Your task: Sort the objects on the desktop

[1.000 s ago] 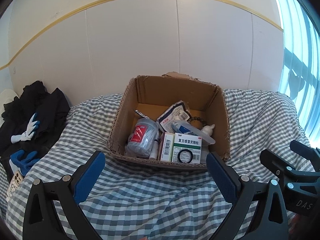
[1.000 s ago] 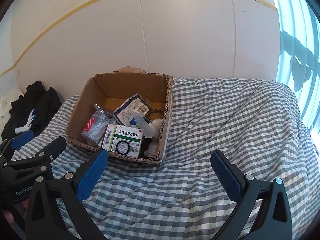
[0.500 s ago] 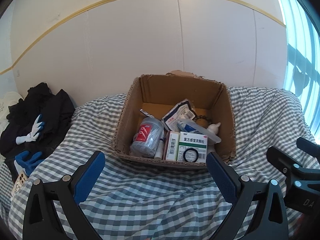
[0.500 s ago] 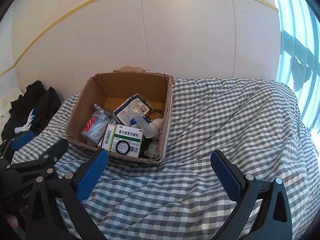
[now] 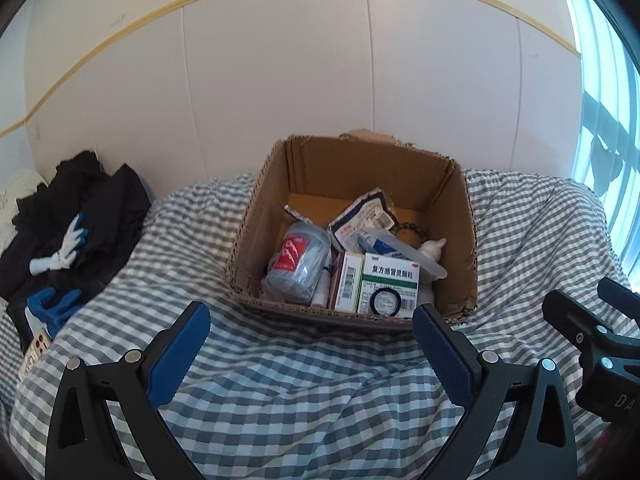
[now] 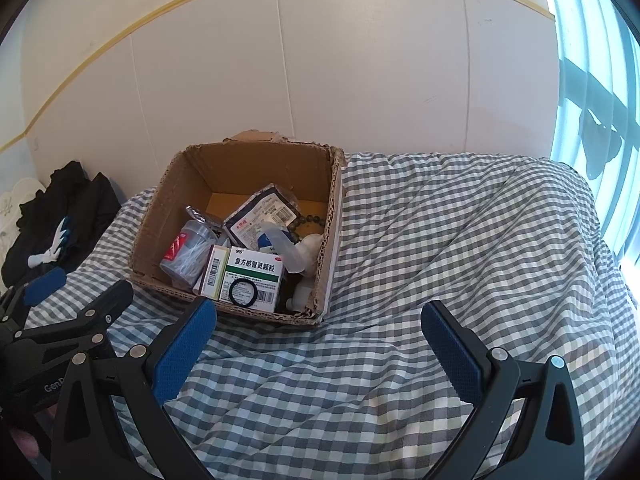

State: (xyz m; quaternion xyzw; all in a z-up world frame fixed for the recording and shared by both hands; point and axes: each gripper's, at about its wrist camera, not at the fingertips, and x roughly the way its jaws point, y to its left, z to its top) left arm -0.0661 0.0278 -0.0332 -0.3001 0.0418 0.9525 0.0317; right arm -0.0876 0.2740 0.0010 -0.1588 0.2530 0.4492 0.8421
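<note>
An open cardboard box (image 5: 460,216) sits on the checked bedcover against the wall. Inside lie a green-and-white medicine box (image 5: 390,280) with a black ring (image 5: 385,302) on it, a clear jar with a red label (image 5: 298,268), a white pouch (image 5: 362,220), a bead bracelet (image 5: 412,230) and a small white bottle (image 5: 434,248). My left gripper (image 5: 310,320) is open and holds nothing, just in front of the box's near wall. My right gripper (image 6: 320,312) is open too, over the bedcover in front of and right of the box (image 6: 240,168).
The grey checked bedcover (image 6: 460,240) is rumpled into folds. A pile of black clothes (image 5: 92,208) with blue-and-white gloves (image 5: 60,256) lies at the left. A white panelled wall stands behind the box and a bright window (image 6: 600,100) is at the right.
The left wrist view has shifted, so the box sits a little further right and higher in it. The right gripper has barely moved. Both stay open.
</note>
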